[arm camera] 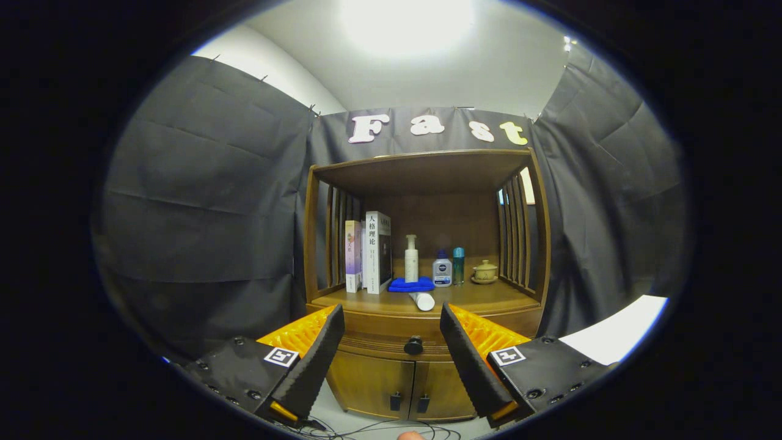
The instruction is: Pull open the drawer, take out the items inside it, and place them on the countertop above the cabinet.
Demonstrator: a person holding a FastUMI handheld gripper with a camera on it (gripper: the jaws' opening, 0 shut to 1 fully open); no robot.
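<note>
A wooden cabinet [421, 318] stands ahead of me, beyond my fingers. Its drawer [391, 343] looks closed, with a dark round knob [413, 346] seen between the fingertips, some way off. My gripper [392, 330] is open and holds nothing. On the countertop [482, 299] above the drawer lie a folded blue cloth [411, 285] and a white tube [422, 300] on its side near the front edge. Nothing of the drawer's inside can be seen.
On the countertop stand two books [369, 253] at the left, a white pump bottle [412, 259], a small white-and-blue bottle [442, 270], a teal bottle [458, 265] and a lidded cup on a saucer [485, 271]. Two lower doors [391, 382] sit under the drawer. Cables [379, 428] lie on the floor.
</note>
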